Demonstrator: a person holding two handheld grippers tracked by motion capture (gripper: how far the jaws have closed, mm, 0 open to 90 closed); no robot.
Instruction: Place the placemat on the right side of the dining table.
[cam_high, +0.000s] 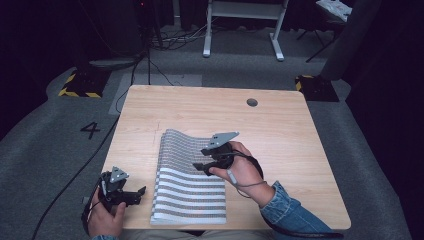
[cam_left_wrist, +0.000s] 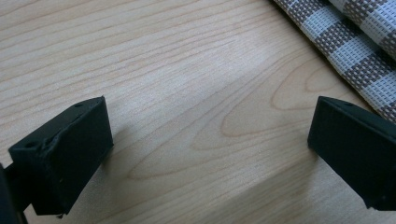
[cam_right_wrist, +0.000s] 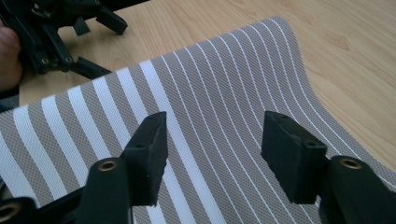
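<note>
Mat lies on tabletop, left of centre, reaching the near edge; its far end curls up off the surface. Left gripper sits just beside mat's left edge at the near-left corner. Right gripper hangs above mat's right-middle. Tabletop hole far side, well apart from mat.

The light wooden worktop carried a grey-and-white striped mat, folded, with one end curving upward. A round hole sat near the far edge. On the grey floor were a number 4 and yellow-black hazard blocks.
</note>
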